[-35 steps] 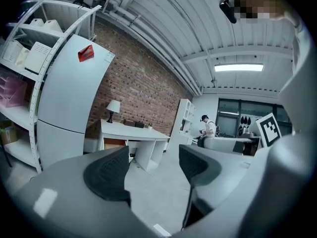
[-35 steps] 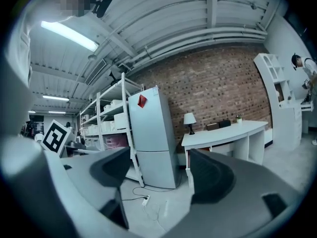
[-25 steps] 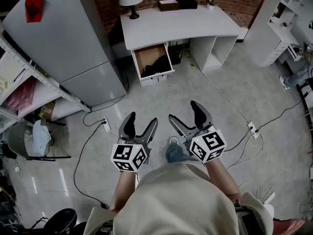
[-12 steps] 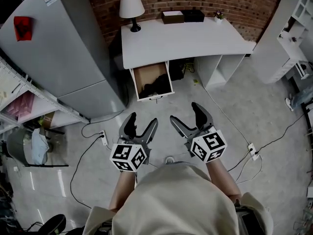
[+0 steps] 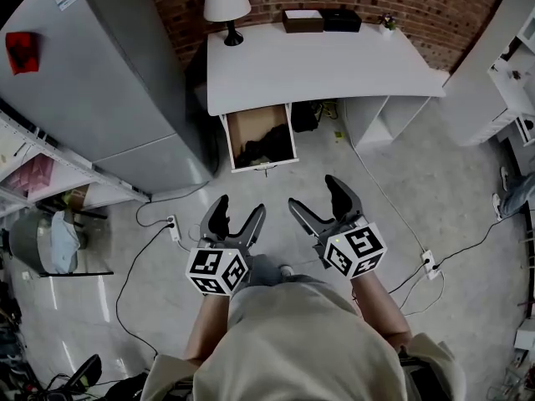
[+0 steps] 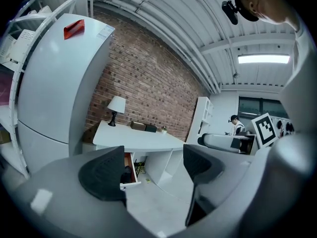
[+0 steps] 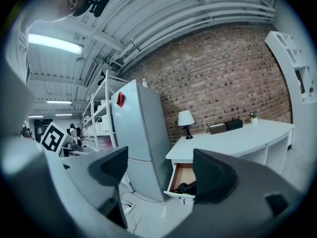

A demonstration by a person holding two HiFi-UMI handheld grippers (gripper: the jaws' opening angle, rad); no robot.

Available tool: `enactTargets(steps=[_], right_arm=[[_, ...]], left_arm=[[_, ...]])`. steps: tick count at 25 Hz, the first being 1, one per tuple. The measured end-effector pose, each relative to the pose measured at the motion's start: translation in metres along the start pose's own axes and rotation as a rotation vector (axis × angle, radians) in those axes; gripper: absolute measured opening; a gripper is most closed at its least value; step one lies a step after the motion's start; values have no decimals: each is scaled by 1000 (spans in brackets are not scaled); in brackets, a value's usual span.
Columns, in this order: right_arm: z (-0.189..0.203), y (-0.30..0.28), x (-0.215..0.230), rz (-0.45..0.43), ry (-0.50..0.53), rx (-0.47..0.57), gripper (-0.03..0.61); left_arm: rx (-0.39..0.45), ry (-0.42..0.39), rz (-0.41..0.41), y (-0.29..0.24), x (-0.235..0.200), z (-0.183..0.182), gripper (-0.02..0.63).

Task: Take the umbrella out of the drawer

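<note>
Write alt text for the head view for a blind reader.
A person holds a left claw and a right claw, both open and empty, above the floor before a white desk. Its drawer stands open with a dark bundle inside; a lamp stands on the desk.

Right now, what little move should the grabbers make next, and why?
Probably step closer to the open drawer. Both the left gripper and right gripper are open, empty and well short of it, and the dark umbrella lies inside.
</note>
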State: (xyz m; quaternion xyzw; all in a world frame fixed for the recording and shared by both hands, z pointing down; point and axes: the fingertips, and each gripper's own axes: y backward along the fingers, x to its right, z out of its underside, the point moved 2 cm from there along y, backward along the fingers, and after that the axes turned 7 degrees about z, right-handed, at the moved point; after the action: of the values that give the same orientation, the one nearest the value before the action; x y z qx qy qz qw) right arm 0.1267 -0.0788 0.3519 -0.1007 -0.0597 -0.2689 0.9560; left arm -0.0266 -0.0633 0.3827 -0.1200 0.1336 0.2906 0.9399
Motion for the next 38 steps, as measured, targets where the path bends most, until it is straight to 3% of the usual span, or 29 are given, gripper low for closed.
enactTargets(steps=[5,11,22,29,38], right_arm=[[17,-22,7,0,-13,-41,390],[33,-69,20,16,9,-79,390],[71,-208,48,-5,92,-209,390],[129,-295,76,-46,164,-345,390],[228,-375,109,-163,390,-576,390]], left_arm=[[-50,33,-17,-8,-22,15,357],[-83,17,-15,-37,-64,18,357],[-147,58,-9,-102,-162,16,357],[-230,89,-12,-138,-220,35,357],[-306,137,-7,-182,-264,73,357]])
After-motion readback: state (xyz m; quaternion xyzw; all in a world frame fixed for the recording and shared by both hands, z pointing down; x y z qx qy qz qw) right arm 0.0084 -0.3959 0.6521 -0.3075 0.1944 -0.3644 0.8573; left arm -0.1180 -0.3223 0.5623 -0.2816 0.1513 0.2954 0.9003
